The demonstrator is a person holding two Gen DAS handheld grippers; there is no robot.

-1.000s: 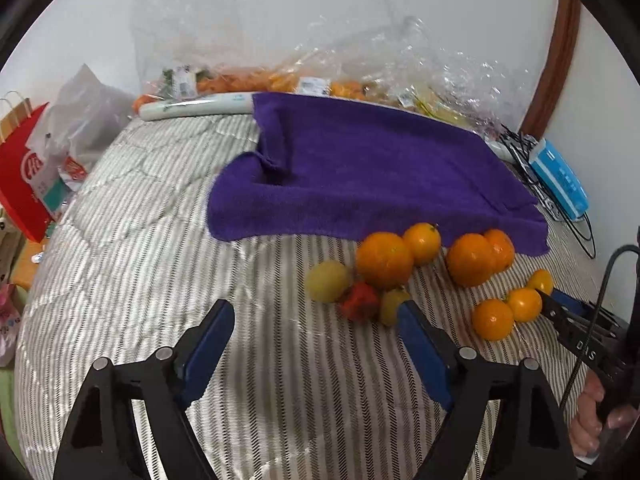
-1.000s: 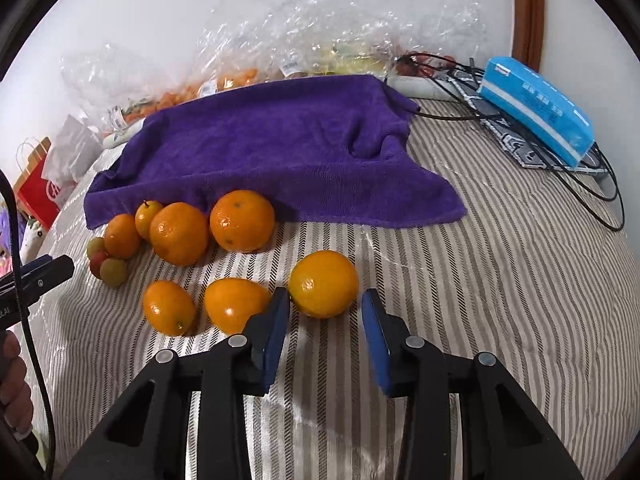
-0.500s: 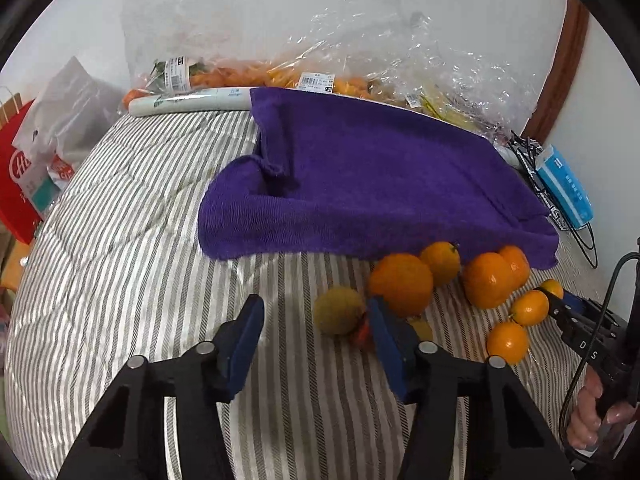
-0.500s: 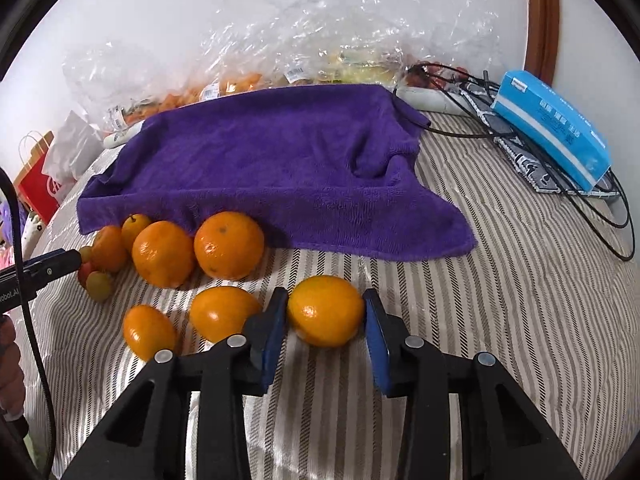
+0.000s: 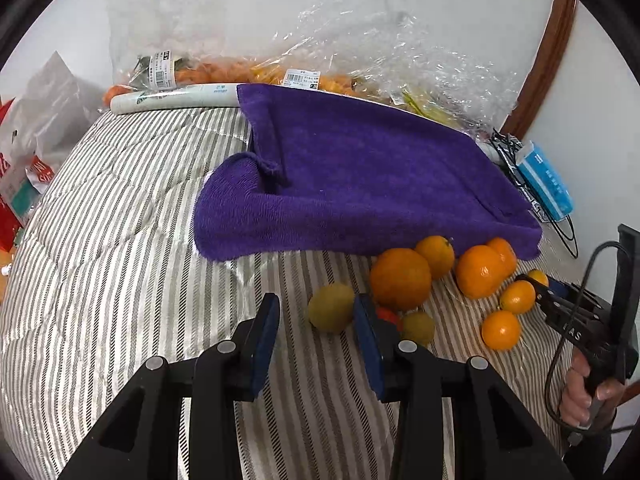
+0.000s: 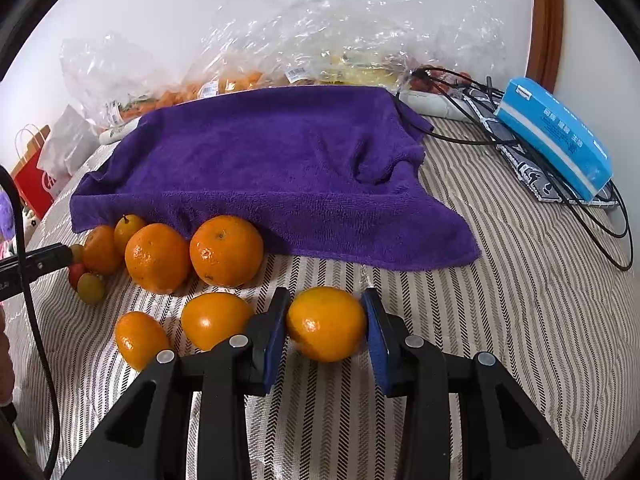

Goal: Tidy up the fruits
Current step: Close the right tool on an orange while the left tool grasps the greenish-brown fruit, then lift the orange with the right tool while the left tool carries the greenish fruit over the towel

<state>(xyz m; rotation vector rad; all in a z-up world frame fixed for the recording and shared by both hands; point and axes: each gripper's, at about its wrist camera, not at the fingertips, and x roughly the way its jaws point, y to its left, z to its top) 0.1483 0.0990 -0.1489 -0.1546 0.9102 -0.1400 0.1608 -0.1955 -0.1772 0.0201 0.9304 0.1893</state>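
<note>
Over the last second the right gripper (image 6: pixel 325 330) has been brought forward around the rightmost orange (image 6: pixel 325 323), and that fruit is now bracketed by the two blue pads — the left pad (image 6: pixel 275 334) looks to be touching its skin, while at the right pad a sliver of gap may remain, so a full clamp cannot be confirmed. The orange is still seated on the striped quilt (image 6: pixel 500 320), just in front of the purple towel (image 6: pixel 272 168) and beside two smaller oranges (image 6: pixel 214 320) to its left. Meanwhile the left gripper (image 5: pixel 316 330) has been narrowed and advanced toward the greenish fruit (image 5: pixel 331 307); its jaws are held apart with nothing between them, and the fruit is seen just beyond the tips, touching or nearly touching the right pad (image 5: pixel 366 332) rather than centred. Behind that pad a small red fruit (image 5: pixel 388 314) and a second green one (image 5: pixel 418 327) are partly hidden, and the big orange (image 5: pixel 400 278) is pressed close. For the task, this is judged to mean that the first pick is nearly secured on the right side, and a lift is likely to follow once the squeeze is finished. On the left — a shift rightward seems needed before closing, or the crowded neighbours may be nudged and set rolling.
</note>
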